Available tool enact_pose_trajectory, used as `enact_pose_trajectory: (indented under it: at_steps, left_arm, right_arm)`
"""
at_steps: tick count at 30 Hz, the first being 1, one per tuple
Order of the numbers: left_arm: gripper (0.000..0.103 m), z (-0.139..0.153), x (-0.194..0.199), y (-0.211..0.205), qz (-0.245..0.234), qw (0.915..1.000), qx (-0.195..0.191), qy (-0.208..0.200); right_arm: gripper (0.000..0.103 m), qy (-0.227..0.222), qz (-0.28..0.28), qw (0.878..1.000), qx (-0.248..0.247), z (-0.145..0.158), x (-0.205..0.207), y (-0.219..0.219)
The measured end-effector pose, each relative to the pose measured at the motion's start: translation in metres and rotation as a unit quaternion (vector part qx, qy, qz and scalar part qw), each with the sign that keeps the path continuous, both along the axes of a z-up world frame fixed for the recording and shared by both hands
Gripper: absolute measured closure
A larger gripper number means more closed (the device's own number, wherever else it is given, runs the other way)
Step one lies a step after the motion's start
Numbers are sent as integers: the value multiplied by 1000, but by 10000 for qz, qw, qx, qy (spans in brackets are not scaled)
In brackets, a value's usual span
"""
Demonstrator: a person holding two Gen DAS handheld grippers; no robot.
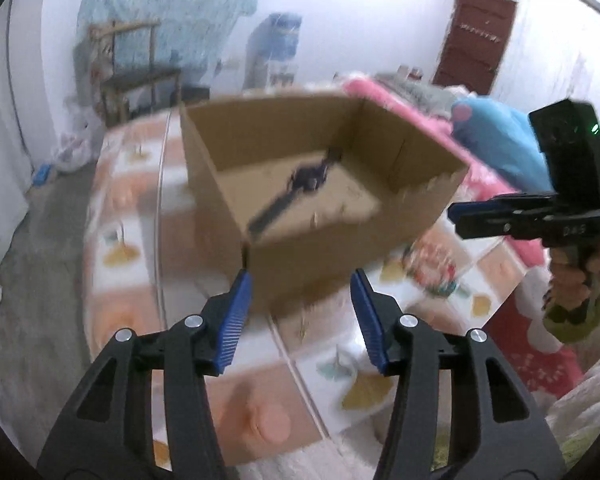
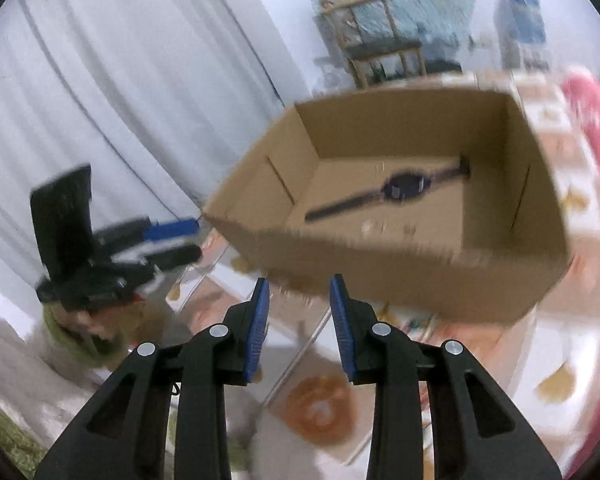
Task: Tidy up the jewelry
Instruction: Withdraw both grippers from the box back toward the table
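An open cardboard box [image 1: 300,264] [image 2: 420,276] stands on a table with a patterned cloth [image 1: 128,216]. Flat on the box floor lies a dark wristwatch [image 1: 300,184] [image 2: 400,190] with its strap stretched out. My left gripper [image 1: 300,276] is open with nothing between its blue pads, held just short of the box's near corner. My right gripper [image 2: 298,280] is also open and empty, in front of the box's near wall. Each gripper shows in the other's view, held by a hand: the right one [image 1: 540,212] at the right edge, the left one [image 2: 112,248] at the left. Both views are blurred.
A wooden chair [image 1: 136,76] [image 2: 380,48] and a water dispenser [image 1: 274,48] stand beyond the table. Pink bedding [image 1: 388,96] and a blue plush [image 1: 496,140] lie to the right. A white curtain [image 2: 120,92] hangs at the left. A brown door [image 1: 476,40] is in the far wall.
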State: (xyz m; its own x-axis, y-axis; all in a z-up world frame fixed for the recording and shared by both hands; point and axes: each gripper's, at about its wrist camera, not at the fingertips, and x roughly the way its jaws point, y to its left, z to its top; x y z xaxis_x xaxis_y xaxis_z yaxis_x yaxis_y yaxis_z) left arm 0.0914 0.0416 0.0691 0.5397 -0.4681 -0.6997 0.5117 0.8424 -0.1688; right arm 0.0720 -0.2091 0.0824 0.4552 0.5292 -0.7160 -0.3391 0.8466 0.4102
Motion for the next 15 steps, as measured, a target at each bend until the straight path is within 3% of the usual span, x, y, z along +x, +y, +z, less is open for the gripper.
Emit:
enact_pose_trajectory:
  at_steps: [6, 10, 12, 15]
  left_arm:
    - [55, -44, -13, -21, -131, 9994, 311, 17]
    - [64, -55, -16, -32, -362, 9977, 525, -213]
    - [73, -61, -13, -34, -435, 9968, 634, -221]
    - [78, -67, -5, -33, -465, 9960, 750, -163]
  right_arm:
    - [72, 267, -266, 9993, -29, -31, -13, 5]
    - [72, 350, -356, 9987, -63, -36, -18, 7]
    - [72, 366, -377, 9986, -34, -36, -21, 7]
    - [72, 365, -405, 9985, 9, -38, -19, 5]
